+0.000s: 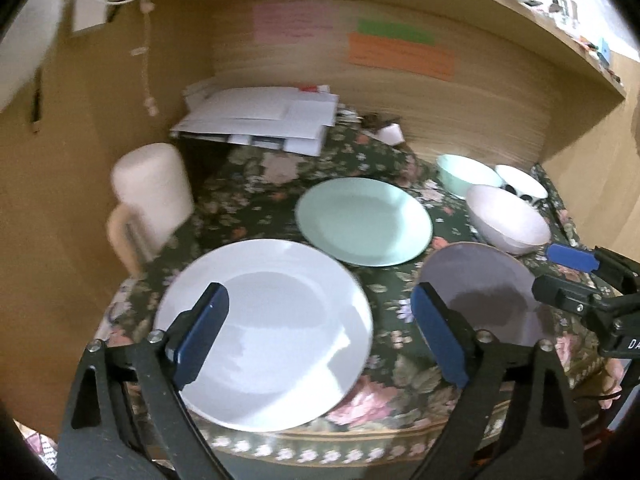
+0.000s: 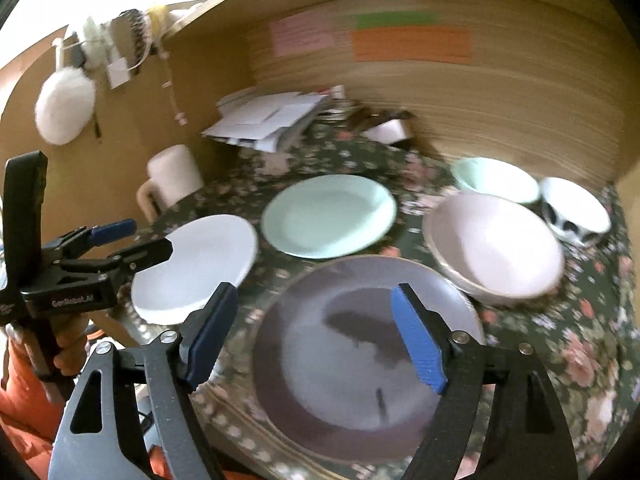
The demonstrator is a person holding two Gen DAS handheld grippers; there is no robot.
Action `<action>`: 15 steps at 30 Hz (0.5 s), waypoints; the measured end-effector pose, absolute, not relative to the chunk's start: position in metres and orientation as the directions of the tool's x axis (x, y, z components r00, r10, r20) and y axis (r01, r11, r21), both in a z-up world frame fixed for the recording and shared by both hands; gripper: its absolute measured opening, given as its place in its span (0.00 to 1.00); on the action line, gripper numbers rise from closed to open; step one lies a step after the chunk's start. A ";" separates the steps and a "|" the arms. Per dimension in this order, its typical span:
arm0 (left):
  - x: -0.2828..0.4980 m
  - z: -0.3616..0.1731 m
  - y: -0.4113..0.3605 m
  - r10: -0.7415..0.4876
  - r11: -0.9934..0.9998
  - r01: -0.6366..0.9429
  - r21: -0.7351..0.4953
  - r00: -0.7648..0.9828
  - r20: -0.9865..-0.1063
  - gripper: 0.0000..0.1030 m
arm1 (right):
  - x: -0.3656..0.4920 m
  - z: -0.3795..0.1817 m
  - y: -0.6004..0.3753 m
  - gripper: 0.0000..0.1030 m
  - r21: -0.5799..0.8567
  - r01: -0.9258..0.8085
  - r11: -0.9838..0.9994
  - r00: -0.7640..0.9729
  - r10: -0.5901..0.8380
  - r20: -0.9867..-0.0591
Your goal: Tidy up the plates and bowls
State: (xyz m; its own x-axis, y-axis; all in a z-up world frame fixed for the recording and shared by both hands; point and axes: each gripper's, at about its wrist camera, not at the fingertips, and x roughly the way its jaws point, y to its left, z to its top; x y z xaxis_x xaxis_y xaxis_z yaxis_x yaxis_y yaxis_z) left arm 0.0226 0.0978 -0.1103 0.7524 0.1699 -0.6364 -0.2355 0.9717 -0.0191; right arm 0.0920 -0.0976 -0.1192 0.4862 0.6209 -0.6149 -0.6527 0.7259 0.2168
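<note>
Three plates lie on the floral tablecloth: a white plate front left, a mint plate behind it, and a grey plate front right. My left gripper hangs open above the white plate, holding nothing. My right gripper hangs open over the grey plate, also holding nothing. At the back right stand a pink bowl, a mint bowl and a white bowl with black spots. Each gripper shows in the other's view: the right gripper and the left gripper.
A cream mug stands at the table's left edge. A pile of papers lies at the back against the wooden wall with coloured notes. A hand and an orange sleeve hold the left gripper. The table's front edge is close below.
</note>
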 end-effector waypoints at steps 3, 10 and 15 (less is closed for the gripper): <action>0.013 -0.111 0.111 0.200 0.963 -0.269 -0.013 0.748 -0.633 0.91 | 0.092 -0.121 -0.077 0.75 0.220 -0.682 0.697 0.456 0.641 -0.617; -0.003 -0.124 0.145 0.249 0.938 -0.347 -0.021 0.713 -0.655 0.92 | 0.097 -0.131 -0.037 0.75 0.232 -0.719 0.655 0.387 0.655 -0.649; -0.007 -0.144 0.173 0.267 0.917 -0.398 -0.029 0.665 -0.698 0.92 | 0.107 -0.145 -0.010 0.75 0.239 -0.730 0.640 0.339 0.643 -0.687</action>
State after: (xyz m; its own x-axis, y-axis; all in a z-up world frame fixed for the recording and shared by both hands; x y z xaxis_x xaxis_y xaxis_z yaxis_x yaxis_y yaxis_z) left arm -0.0075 0.1729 -0.1445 0.6650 0.2670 -0.6975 -0.3984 0.9168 -0.0288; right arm 0.1071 -0.0098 -0.1447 0.3388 0.6427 -0.6872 -0.7299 0.6404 0.2391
